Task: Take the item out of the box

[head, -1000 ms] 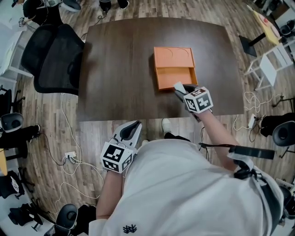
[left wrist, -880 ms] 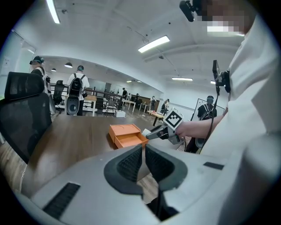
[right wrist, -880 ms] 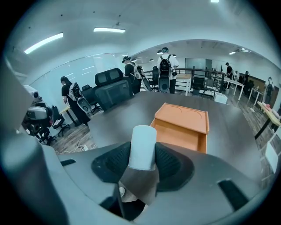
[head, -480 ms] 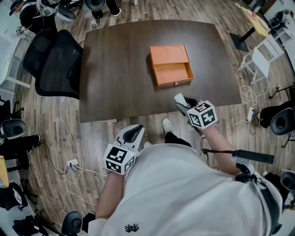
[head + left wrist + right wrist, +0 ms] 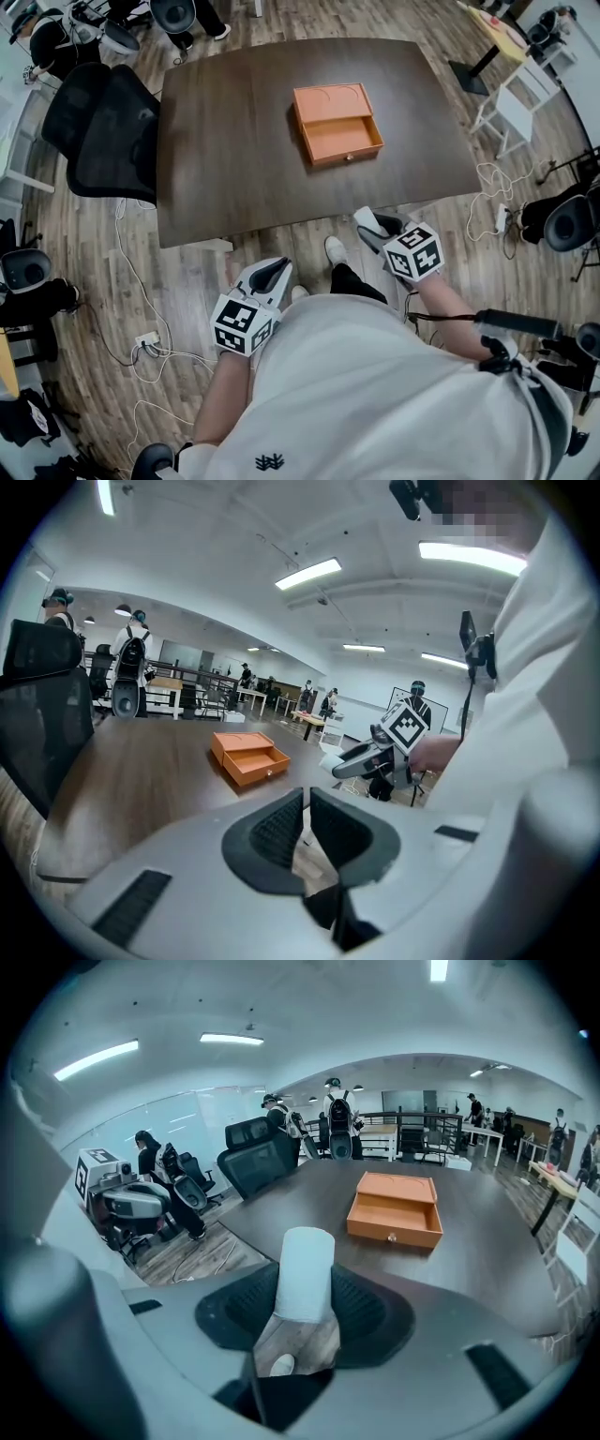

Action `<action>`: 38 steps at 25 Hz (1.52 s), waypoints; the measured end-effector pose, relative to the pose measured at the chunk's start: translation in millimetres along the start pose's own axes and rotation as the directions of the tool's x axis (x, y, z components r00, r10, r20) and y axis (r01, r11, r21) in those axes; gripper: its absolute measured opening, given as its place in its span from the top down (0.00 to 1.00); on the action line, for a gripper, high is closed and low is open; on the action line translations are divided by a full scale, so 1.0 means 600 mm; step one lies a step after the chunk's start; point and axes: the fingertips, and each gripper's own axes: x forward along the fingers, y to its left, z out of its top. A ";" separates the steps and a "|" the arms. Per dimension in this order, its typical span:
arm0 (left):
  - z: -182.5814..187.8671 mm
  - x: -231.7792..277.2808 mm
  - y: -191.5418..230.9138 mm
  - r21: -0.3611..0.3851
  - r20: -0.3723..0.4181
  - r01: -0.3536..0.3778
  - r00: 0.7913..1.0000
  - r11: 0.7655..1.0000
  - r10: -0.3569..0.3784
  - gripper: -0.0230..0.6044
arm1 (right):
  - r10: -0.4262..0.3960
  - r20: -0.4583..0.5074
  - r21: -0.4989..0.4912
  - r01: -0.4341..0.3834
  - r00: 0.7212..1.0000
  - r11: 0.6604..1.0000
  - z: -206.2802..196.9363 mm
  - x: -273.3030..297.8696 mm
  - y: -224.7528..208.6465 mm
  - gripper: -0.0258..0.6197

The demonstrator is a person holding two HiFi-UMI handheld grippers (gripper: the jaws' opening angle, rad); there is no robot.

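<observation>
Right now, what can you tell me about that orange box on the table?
The orange box is flat, rectangular and matte, like stiff card. It lies on the dark wooden table, near its middle. Its drawer is slid out toward the person, has a small round knob on its front and looks empty. A curved line marks the top. Only the table touches it; the right gripper, holding a white roll, is well off it, past the table's edge.
</observation>
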 end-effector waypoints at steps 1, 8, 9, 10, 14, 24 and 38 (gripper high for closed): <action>-0.003 -0.003 -0.004 0.001 0.000 0.006 1.000 1.000 -0.006 0.91 | -0.002 0.004 0.002 0.002 1.000 1.000 -0.005 -0.006 0.006 0.70; -0.015 0.005 -0.032 0.029 -0.006 0.052 0.999 0.998 -0.052 0.91 | -0.014 0.032 0.008 0.014 0.999 1.000 -0.031 -0.041 0.028 0.70; -0.016 0.006 -0.038 0.032 -0.006 0.060 0.998 0.998 -0.059 0.91 | -0.014 0.033 0.010 0.014 0.999 1.000 -0.036 -0.045 0.032 0.70; -0.016 0.007 -0.043 0.034 -0.005 0.066 0.998 0.997 -0.066 0.91 | -0.015 0.034 0.010 0.015 0.999 1.000 -0.040 -0.050 0.035 0.70; -0.017 0.006 -0.057 0.043 0.001 0.082 0.997 0.996 -0.082 0.91 | -0.017 0.041 0.005 0.017 0.999 1.000 -0.048 -0.062 0.048 0.70; -0.029 0.000 -0.061 0.038 0.002 0.088 0.996 0.995 -0.089 0.91 | -0.011 0.045 -0.012 0.011 0.999 1.000 -0.049 -0.066 0.066 0.70; -0.025 0.009 -0.057 0.036 -0.008 0.102 0.995 0.994 -0.102 0.91 | -0.002 0.041 -0.017 0.003 0.999 1.000 -0.043 -0.061 0.067 0.70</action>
